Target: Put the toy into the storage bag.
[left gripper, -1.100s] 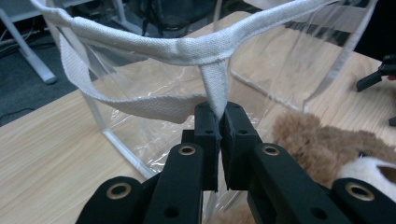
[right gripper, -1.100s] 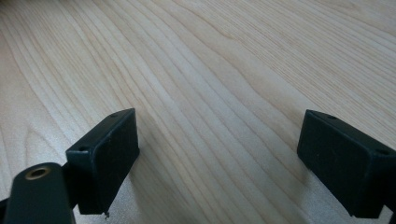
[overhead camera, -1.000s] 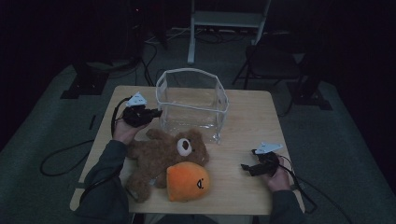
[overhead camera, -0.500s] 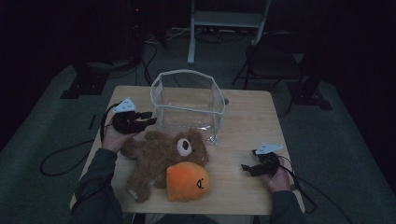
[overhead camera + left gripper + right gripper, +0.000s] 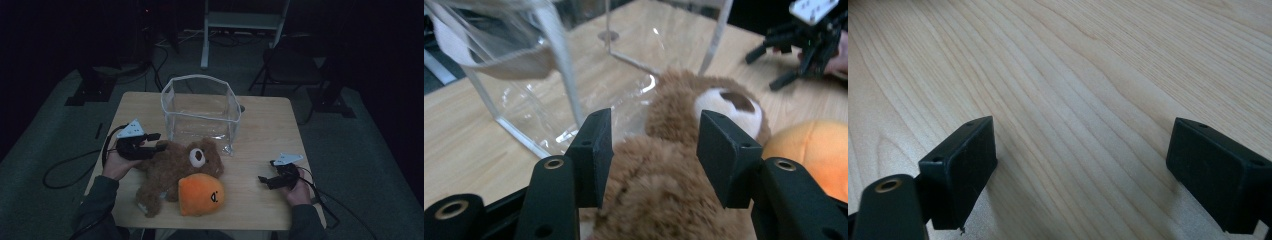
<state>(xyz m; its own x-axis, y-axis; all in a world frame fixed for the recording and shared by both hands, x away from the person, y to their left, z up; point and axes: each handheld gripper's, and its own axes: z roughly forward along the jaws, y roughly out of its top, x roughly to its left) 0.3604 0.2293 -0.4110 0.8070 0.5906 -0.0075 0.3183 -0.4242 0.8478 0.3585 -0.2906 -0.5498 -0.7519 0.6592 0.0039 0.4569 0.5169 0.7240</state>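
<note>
While two grippers work at it, the table (image 5: 260, 125) carries three things: one brown bear (image 5: 175, 167), one orange plush (image 5: 201, 194) and one clear bin (image 5: 200, 107).

The bear lies on its back near the table's middle, head toward the bin, one leg reaching the near edge. The orange plush rests against the bear's near side, touching it, its small dark face turned to the right. The bin stands upright and open-topped just behind the bear's head.

The left gripper (image 5: 156, 140) sits at the bear's left side, level with the table. Its jaws have just been opening and now stand apart, with the bear's furry limb (image 5: 659, 190) between them; whether the pads press the fur I cannot tell for sure, though gaps show beside both. In the left gripper view the bin's wall (image 5: 559, 75) rises just past the jaws, and the plush (image 5: 809, 150) shows at right.

The right gripper (image 5: 270, 179) rests low near the table's right front corner, well apart from the toys, jaws wide apart over bare wood (image 5: 1083, 100), nothing between them.

The tabletop is pale wood with fine grain. Around it the room is dark: grey floor, a black cable (image 5: 65, 170) looping at left, one chair (image 5: 292, 65) behind at right, and a white frame (image 5: 245, 22) at the back.
</note>
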